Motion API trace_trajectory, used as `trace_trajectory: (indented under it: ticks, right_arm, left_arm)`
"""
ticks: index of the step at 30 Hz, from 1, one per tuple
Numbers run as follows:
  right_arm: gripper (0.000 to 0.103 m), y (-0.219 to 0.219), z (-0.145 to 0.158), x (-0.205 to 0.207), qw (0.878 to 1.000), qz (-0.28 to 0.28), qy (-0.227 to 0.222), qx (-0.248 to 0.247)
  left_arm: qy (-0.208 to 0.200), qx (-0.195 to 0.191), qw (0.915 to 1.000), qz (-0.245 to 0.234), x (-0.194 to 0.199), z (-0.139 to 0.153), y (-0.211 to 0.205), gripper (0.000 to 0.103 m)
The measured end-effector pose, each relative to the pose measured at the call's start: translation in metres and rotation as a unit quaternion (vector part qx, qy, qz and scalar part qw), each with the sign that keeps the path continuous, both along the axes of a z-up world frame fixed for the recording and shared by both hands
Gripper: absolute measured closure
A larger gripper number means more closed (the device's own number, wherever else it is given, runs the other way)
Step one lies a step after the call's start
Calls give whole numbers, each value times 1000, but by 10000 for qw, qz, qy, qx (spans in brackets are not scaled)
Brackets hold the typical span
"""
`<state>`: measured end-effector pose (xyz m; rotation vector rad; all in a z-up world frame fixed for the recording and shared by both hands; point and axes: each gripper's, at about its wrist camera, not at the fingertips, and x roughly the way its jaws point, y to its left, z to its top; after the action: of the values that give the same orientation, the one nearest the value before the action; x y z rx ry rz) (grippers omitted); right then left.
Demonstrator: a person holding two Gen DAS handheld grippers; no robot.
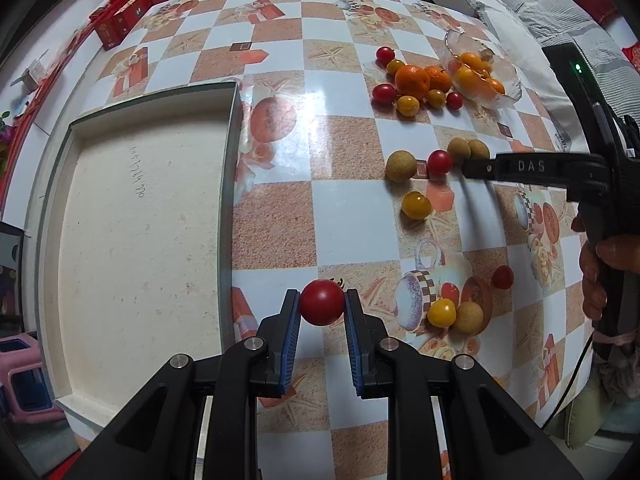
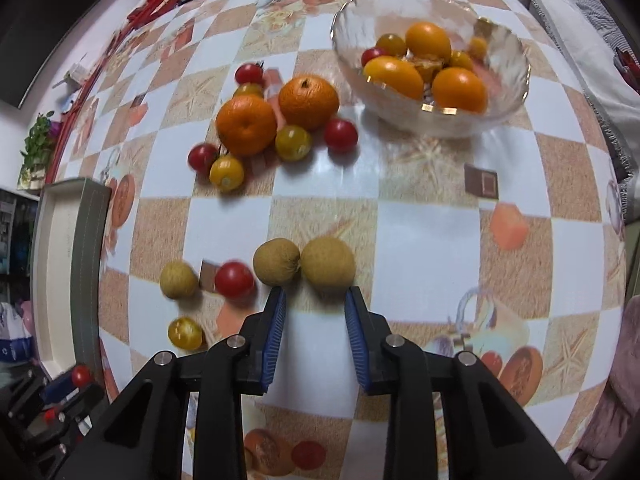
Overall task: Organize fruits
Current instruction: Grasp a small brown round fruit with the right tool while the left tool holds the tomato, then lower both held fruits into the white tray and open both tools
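My left gripper (image 1: 322,307) is shut on a red cherry tomato (image 1: 322,302), held above the table just right of the white tray (image 1: 132,240). My right gripper (image 2: 315,304) is open, its fingertips just short of two brown longans (image 2: 328,266), (image 2: 276,261). A third longan (image 2: 178,279), a red tomato (image 2: 234,279) and a yellow tomato (image 2: 185,333) lie to their left. Two mandarins (image 2: 247,124), (image 2: 308,101) with several red and yellow tomatoes lie farther off. A glass bowl (image 2: 508,96) holds kumquats and small tomatoes. The right gripper also shows in the left wrist view (image 1: 466,168).
Red boxes (image 1: 124,20) and packets line the table's far edge. A grey cushion (image 1: 532,12) lies beyond the bowl. A yellow tomato (image 1: 441,312), a longan (image 1: 469,317) and a red tomato (image 1: 502,277) lie near the left gripper.
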<state>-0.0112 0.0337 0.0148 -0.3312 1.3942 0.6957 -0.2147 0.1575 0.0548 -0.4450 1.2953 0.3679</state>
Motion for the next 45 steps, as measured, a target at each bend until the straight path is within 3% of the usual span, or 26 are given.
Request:
trace_trajectory:
  ticks: [10,11,18,22,27,38,45]
  right_arm:
    - [70,6,3,16,9999,-95,-68,89]
    - [73,8,1,16,10000,-56,-52,60]
    - [73,8,1,2,10000,30,-11,-37]
    - [73,-2,15,-3,9998,-113,105,147]
    - [73,9,39,-28,9991,163,213,321]
    - [73,93,64,-106,9900,877,767,800]
    - [73,159,52,-158,9834,1398,946,672]
  left_arm:
    - [15,30,10000,60,-9,0,2,80]
    - [13,35,10000,70,-9,0,2,80]
    - [-4,-11,9998,175,-12,1,7,80]
    - [-117,-72,9993,348,-19,9,15,80]
    - [-218,-61,9980,590,-40,22,31,80]
    - [-44,262,9927,1178,-104,29,91,80]
    - [242,388,9901,1327,-134,3,125,80]
